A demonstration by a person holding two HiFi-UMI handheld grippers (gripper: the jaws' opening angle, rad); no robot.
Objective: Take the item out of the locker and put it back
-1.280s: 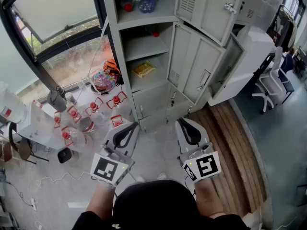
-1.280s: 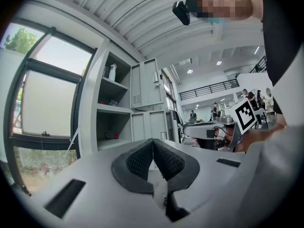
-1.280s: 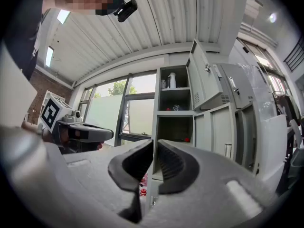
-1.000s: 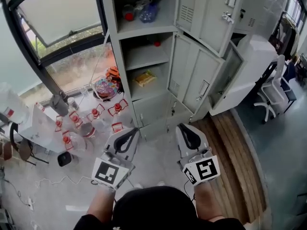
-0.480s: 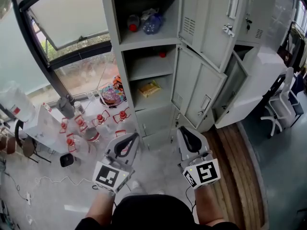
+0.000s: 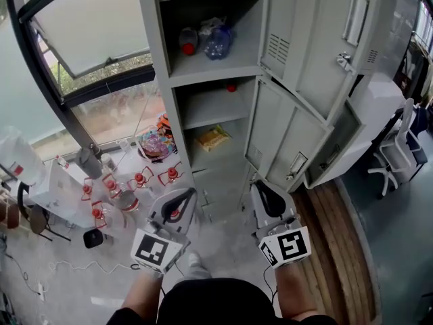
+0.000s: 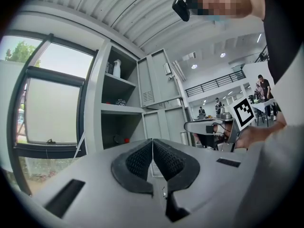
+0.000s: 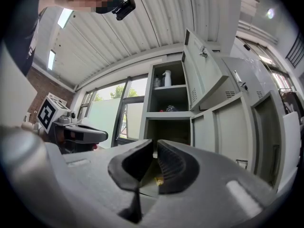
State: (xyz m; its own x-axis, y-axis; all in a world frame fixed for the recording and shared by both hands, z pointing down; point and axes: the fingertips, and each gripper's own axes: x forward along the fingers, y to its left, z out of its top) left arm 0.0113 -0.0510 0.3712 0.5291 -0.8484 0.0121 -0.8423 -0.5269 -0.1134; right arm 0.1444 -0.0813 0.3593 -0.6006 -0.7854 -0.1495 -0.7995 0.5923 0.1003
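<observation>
**Both claws shut, packet on its locker shelf**

I hold both hands out ahead of my body, side by side, forearms reaching toward the locker (image 6: pixel 160 59). My left claw (image 6: pixel 188 193) points about level at the locker's open column. Its pads are pressed together with nothing between them. My right claw (image 6: pixel 258 187) sits just to its right, tipped a touch upward, facing the foot of the open doors (image 6: pixel 291 127). Its jaws are closed too, and empty.

The yellow packet (image 6: pixel 214 137) lies flat on the lowest open shelf of the locker, well apart from both claws and beyond them in the head view. Its long axis runs across the shelf, from the locker's side wall toward the door side, slightly slanted, with one broad face up. One shelf above it sits a small red thing (image 6: pixel 231 87), and the shelf above that holds crumpled bottles (image 6: pixel 211 38). Left of the locker, red-capped jugs (image 6: pixel 135 179) stand on the floor.
</observation>
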